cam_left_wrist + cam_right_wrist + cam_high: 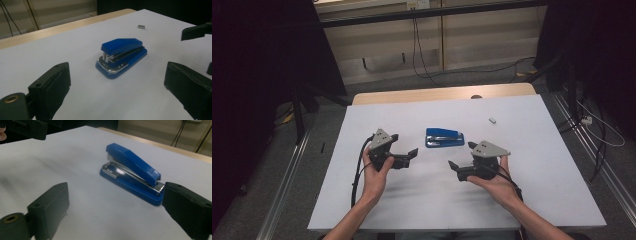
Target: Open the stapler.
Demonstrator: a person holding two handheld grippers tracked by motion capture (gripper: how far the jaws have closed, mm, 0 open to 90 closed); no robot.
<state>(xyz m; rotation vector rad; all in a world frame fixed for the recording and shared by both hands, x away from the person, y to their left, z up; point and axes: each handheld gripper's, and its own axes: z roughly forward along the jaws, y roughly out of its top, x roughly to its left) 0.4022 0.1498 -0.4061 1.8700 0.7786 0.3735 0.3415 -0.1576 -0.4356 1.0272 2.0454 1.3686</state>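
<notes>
Two released black grippers, left (pixel 408 145) and right (pixel 462 155), flank the blue metal-and-plastic stapler (pixel 444 137) at 12 o'clock; bare white tabletop (pixel 532 165) surrounds it.

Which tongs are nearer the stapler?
Left, narrowly. The left tongs sit just beside the stapler, to its left and nearer the person; the right tongs hang below its right end. Neither touches it.

Dim all round, lit from above onto the white table (pixel 532 165) (dark at the room's edges), with soft shadows, blurred near jaws, glare on the stapler (pixel 132 173) metal.
</notes>
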